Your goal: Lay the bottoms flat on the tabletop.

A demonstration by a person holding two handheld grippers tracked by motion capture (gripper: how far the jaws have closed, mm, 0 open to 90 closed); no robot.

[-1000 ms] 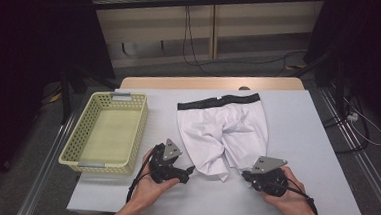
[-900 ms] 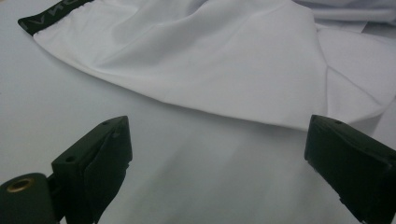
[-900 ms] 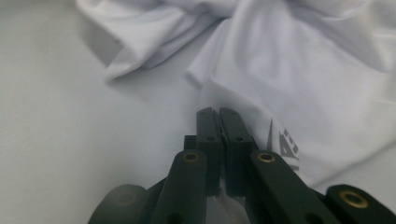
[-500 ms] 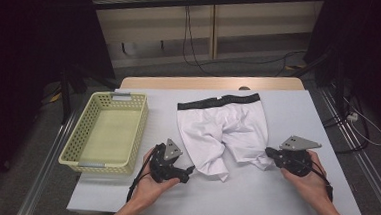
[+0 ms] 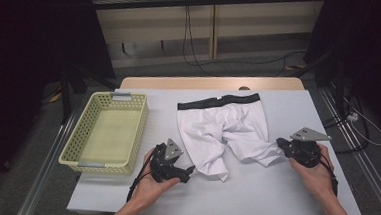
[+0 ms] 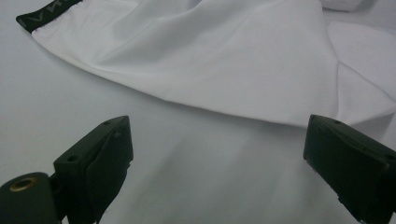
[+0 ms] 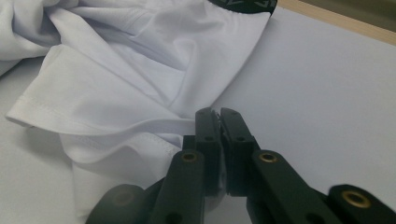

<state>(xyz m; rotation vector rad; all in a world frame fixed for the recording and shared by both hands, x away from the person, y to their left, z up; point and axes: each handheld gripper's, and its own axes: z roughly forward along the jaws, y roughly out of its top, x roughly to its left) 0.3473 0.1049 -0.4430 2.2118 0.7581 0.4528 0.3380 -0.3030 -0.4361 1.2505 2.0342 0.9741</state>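
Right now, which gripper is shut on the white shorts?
The right gripper, pinching the shorts' leg hem; the left gripper hangs open beside the cloth.

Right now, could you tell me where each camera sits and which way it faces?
High view: above the person's side, looking forward and down on the table, shorts, basket; forearms, left gripper and right gripper show.
Left gripper view: low over the table, facing the shorts between open jaws.
Right gripper view: low, its jaws pinching the shorts' hem.
All share the shorts' black waistband.
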